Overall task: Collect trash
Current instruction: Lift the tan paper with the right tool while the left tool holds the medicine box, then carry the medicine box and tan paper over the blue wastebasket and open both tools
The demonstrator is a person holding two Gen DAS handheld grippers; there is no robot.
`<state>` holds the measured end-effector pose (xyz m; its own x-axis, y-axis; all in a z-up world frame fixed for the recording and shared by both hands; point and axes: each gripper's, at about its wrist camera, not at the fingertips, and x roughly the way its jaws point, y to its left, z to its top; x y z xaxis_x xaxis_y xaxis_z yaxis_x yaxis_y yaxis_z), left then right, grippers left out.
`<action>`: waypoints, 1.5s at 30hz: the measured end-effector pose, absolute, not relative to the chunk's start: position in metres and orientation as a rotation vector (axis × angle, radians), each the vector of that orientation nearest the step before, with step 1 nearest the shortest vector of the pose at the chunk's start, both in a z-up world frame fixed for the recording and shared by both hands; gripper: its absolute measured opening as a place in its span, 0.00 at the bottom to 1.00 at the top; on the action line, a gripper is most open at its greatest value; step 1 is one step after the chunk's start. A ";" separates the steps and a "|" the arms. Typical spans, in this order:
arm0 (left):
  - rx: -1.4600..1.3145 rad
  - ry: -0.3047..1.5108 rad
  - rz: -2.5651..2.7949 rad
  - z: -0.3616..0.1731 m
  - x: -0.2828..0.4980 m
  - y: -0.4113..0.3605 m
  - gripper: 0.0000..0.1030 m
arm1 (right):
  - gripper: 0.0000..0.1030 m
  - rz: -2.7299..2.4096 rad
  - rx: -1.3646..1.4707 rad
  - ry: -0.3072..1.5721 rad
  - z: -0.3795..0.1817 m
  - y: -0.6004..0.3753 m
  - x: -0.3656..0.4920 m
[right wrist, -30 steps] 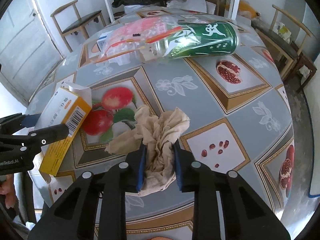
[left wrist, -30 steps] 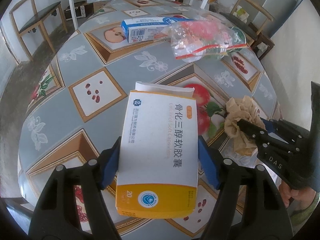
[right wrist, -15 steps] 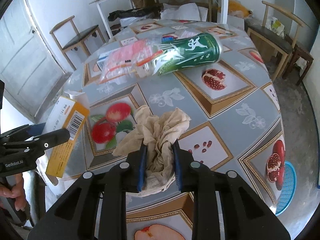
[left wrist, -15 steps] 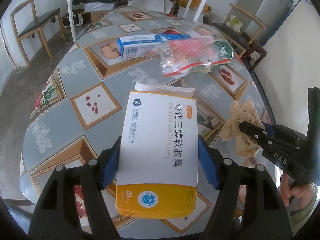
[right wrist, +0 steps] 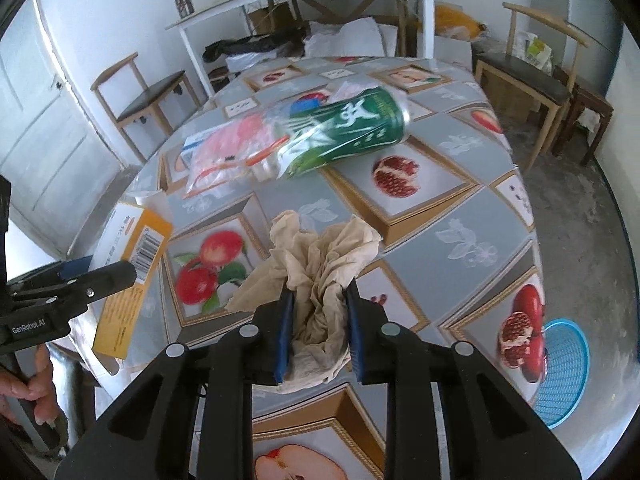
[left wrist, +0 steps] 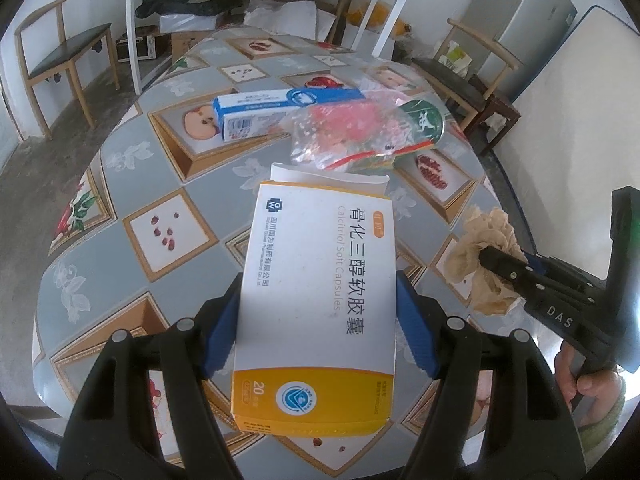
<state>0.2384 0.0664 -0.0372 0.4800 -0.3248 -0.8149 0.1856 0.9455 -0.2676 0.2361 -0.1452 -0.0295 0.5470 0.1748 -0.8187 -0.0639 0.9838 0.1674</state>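
Above the fruit-patterned worktop [right wrist: 460, 200], the left tongs [left wrist: 316, 320] clamp a medicine box [left wrist: 320, 292] and the right tongs [right wrist: 318, 334] pinch a crumpled tissue [right wrist: 320, 264], both lifted clear, likely for binning.

Far side of the table [left wrist: 132, 184], a can [right wrist: 352, 132] lay beside a plastic bag [left wrist: 344, 132], with a long box [left wrist: 272, 114] just behind; basket [right wrist: 564, 368] on the floor.

the box [left wrist: 316, 300] is smooth matt cardboard, the tissue [right wrist: 320, 280] soft crumpled paper, kinda rough. bench [right wrist: 460, 216] cover looks like glossy printed vinyl. the can [right wrist: 352, 132] is shiny metal, the bag [left wrist: 344, 132] clear crinkly plastic. both tools are matt black plastic.
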 end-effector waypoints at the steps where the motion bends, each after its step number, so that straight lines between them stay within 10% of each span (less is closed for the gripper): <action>1: -0.151 1.024 -0.314 -0.037 0.238 0.065 0.66 | 0.23 0.139 0.128 0.979 -0.028 -0.148 0.236; 27: -0.050 0.992 -0.746 0.020 0.219 -0.101 0.66 | 0.23 -0.389 0.435 0.742 0.014 -0.365 0.080; 45: 0.157 1.363 -1.017 -0.079 0.196 -0.413 0.66 | 0.23 -0.605 0.870 0.891 -0.157 -0.526 0.000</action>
